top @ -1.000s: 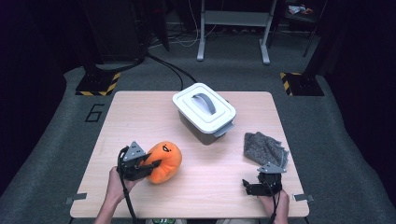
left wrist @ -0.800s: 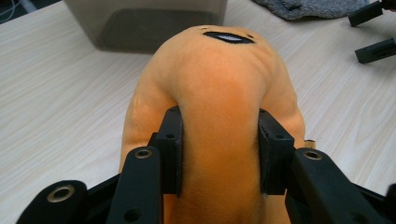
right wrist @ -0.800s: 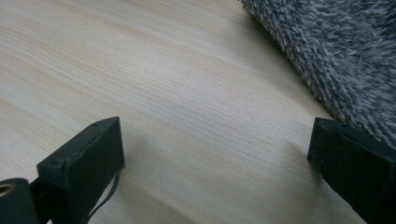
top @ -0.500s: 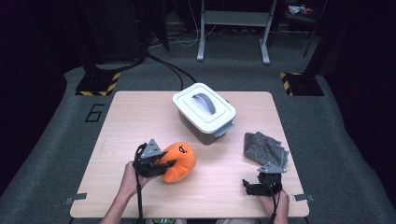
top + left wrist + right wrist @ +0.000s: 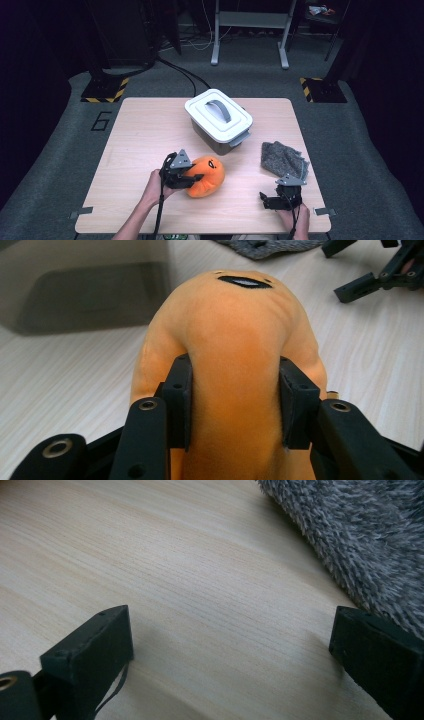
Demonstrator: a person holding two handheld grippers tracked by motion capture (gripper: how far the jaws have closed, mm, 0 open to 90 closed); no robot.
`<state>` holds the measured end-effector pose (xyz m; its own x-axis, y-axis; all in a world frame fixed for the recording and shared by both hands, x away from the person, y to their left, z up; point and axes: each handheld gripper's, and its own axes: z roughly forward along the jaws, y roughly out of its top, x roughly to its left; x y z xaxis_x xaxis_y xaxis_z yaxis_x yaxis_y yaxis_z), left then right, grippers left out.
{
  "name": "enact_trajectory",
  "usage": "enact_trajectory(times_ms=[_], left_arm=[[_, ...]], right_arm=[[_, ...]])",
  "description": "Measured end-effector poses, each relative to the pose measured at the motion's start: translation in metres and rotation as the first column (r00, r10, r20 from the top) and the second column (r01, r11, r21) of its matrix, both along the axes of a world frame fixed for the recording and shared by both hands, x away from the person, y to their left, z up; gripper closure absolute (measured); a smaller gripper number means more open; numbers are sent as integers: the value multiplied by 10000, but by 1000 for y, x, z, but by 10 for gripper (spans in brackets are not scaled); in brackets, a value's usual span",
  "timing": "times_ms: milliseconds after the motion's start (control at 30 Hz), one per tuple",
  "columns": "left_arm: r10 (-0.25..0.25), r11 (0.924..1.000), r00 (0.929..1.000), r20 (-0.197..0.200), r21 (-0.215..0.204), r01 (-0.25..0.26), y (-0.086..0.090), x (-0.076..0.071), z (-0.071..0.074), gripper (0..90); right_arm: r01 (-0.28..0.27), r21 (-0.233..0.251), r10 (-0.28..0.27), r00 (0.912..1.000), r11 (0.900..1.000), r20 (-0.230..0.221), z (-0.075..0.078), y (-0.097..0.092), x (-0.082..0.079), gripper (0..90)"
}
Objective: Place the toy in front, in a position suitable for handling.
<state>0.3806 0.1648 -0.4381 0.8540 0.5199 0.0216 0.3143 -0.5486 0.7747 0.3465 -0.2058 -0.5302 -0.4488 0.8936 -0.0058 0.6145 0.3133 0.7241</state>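
Note:
An orange plush toy [image 5: 207,176] with a black mouth lies on the wooden table [image 5: 140,140], front centre. My left gripper [image 5: 192,177] grips it from the left. In the left gripper view the two black pads [image 5: 181,400] dent the orange plush toy [image 5: 235,340] on both sides. The jaws have just been opening a little, with the toy still pressed between them. My right gripper [image 5: 274,200] rests open at the front right. Bare wood lies between its jaws [image 5: 230,645]. A grey fluffy cloth [image 5: 370,535] touches its right jaw.
A white lidded box [image 5: 218,120] with a grey handle stands behind the toy, mid-table. The grey cloth [image 5: 282,159] lies to its right, just behind my right gripper. The left half of the table is bare wood. Dark floor and stands surround the table.
My left gripper has carried the orange plush toy to the right along the front of the table, closer to the white box. The right gripper has stayed in place.

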Motion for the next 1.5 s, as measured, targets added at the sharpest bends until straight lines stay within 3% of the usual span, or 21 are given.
enact_trajectory(times_ms=[167,267,367,567,700,800,900,933,1100,1167,1200,1233,1433,1467,1500], left_arm=[[-338,9994,9992,-225,11,339,-9,5,-3,565],[-712,9970,9963,-471,274,726,-18,9,-11,543],[-665,9977,9962,-556,91,671,-18,10,-15,519],[-202,9995,9969,-762,-242,185,-14,10,-15,306],[157,9981,9946,-1028,-579,-217,-9,7,-12,251],[736,9944,9931,-916,-689,-801,-3,1,-9,179],[833,9930,9916,-991,-749,-909,0,-3,-7,147],[1201,9887,9876,-1006,-781,-1282,2,-7,-7,125],[1711,9791,9788,-1124,-910,-1816,5,-16,-6,9],[2233,9683,9686,-1089,-893,-2333,8,-20,-7,0],[2578,9606,9591,-1169,-759,-2675,10,-24,-8,0],[2578,9606,9591,-1169,-759,-2675,10,-24,-8,0],[3235,9425,9377,-1269,-441,-3312,12,-32,-15,1],[3237,9424,9367,-1332,-426,-3317,12,-33,-17,7],[3366,9371,9307,-1430,-458,-3460,11,-34,-19,14]], right_arm=[[2,0,-2,10000,10000,-2,0,0,0,29],[17,10,-17,10000,10000,-13,0,0,0,29],[24,18,-23,10000,10000,-17,0,0,0,29],[2,-16,-2,10000,10000,1,0,0,0,31],[2,-13,-2,10000,10000,2,0,0,0,31],[-14,-13,14,10000,10000,7,0,0,0,34],[-32,14,32,10000,10000,6,0,0,0,36],[-29,14,29,10000,10000,-1,0,0,0,36],[-57,18,57,10000,10000,9,0,0,0,38],[-57,18,57,10000,10000,9,0,0,0,38],[-56,21,56,10000,10000,11,0,0,0,38],[-56,21,56,10000,10000,11,0,0,0,38],[-75,6,75,10000,10000,-22,0,0,-1,39],[-75,11,75,10000,10000,-23,0,0,-1,39],[-75,4,75,10000,10000,-21,0,0,-1,39]])
